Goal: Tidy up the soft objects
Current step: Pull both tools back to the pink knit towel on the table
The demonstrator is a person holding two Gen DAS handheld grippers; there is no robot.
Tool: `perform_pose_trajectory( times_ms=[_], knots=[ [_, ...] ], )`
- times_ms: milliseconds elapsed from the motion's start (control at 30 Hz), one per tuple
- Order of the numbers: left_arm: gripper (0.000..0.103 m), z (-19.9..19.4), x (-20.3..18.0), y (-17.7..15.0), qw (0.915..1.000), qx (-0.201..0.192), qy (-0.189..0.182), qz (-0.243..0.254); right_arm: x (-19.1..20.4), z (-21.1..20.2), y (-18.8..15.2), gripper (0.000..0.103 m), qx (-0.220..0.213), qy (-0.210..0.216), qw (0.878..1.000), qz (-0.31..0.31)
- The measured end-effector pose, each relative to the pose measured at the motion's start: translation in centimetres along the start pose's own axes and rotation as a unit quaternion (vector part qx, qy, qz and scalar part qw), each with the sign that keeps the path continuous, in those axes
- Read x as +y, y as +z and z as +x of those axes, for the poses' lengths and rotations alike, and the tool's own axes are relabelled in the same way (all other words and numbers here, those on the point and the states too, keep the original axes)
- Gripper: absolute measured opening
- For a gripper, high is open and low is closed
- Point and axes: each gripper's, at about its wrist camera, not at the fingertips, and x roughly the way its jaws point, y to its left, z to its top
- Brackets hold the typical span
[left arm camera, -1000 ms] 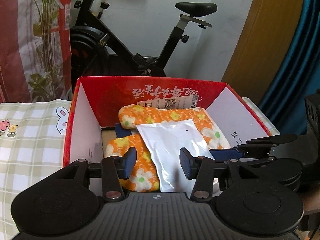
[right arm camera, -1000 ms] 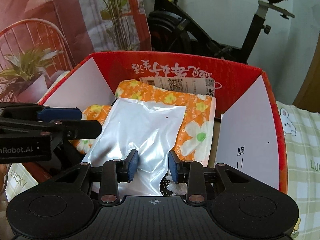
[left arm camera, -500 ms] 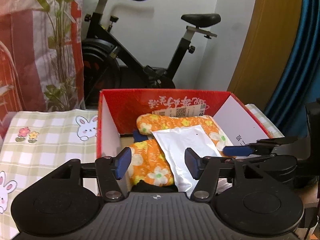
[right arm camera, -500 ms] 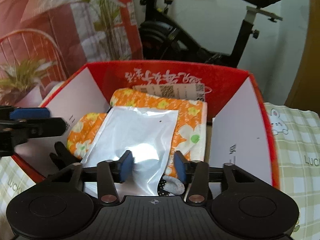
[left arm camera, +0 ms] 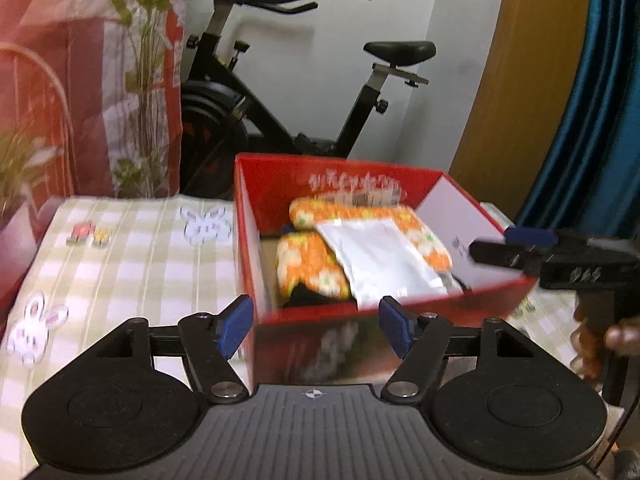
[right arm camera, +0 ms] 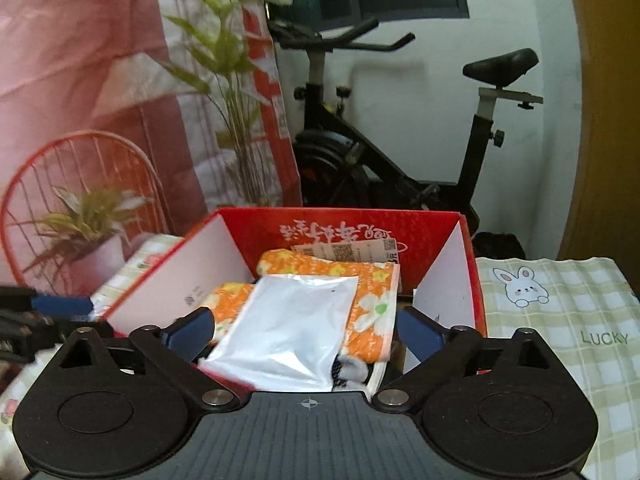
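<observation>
A red cardboard box stands on the checked tablecloth. Inside lie orange floral cloths, with a white plastic pouch on top and a dark and white sock at the near end. My left gripper is open and empty, in front of the box's near wall. My right gripper is open and empty, just before the box; it also shows in the left wrist view at the box's right side.
A checked tablecloth with rabbit prints covers the table on both sides of the box. An exercise bike stands behind the table. A red and white patterned hanging and potted plants are at the left.
Both grippers have drawn back out of the box and opened wider. The right gripper has let go of the white pouch, which now lies on the floral cloths.
</observation>
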Motion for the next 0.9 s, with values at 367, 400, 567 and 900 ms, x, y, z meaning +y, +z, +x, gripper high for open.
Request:
perform_pose_trajectory(
  times_ms=[367,400,567,900],
  knots=[
    [0.068,0.2,0.0,-6.6,0.9981,0.054,-0.004,-0.028,1.4,-5.6,-5.5,0.103,-0.014,-0.012,1.000,-0.018],
    [0.068,0.4,0.0,-7.0,0.9979,0.058,-0.004,-0.030,1.4,-5.9,-6.1,0.103,-0.009,-0.010,1.000,-0.021],
    [0.065,1.1,-0.1,-8.7,0.9971,0.071,0.002,-0.027,1.0,-6.4,-9.1,0.103,0.023,-0.006,1.000,-0.017],
    [0.053,2.4,-0.1,-10.8,0.9959,0.084,0.003,-0.033,0.0,-5.1,-14.2,0.102,0.090,-0.045,0.995,0.029]
  ],
)
